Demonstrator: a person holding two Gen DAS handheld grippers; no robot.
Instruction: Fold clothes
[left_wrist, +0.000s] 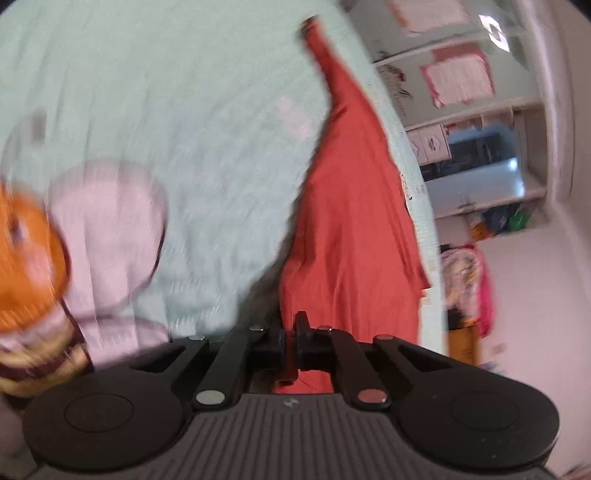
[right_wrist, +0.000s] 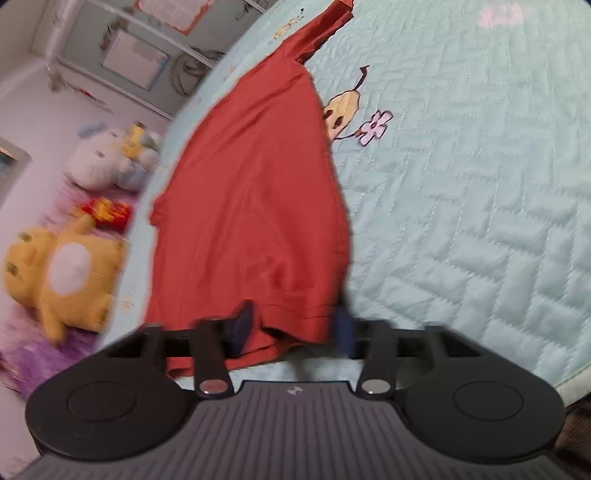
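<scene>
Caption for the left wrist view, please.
Left gripper pinches the near edge of a red garment lying on a mint quilted bedspread.

Yellow plush toy (right_wrist: 62, 273) and white plush (right_wrist: 99, 162) beside mint quilt (right_wrist: 480, 184)

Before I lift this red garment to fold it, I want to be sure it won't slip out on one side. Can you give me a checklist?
1. Left tool shut on the red garment: ok, the fingers meet at its near edge.
2. Right tool gripping the hem: not ok, the pads stand apart with the hem between them.
3. Garment supported by the quilt: ok, though it lies along the quilt's edge.
4. Fabric smooth: not ok, it is wrinkled and narrows toward the far end.
5. Pink clothing apart from the garment: ok.
6. Far end free: cannot tell, it is blurred.
</scene>
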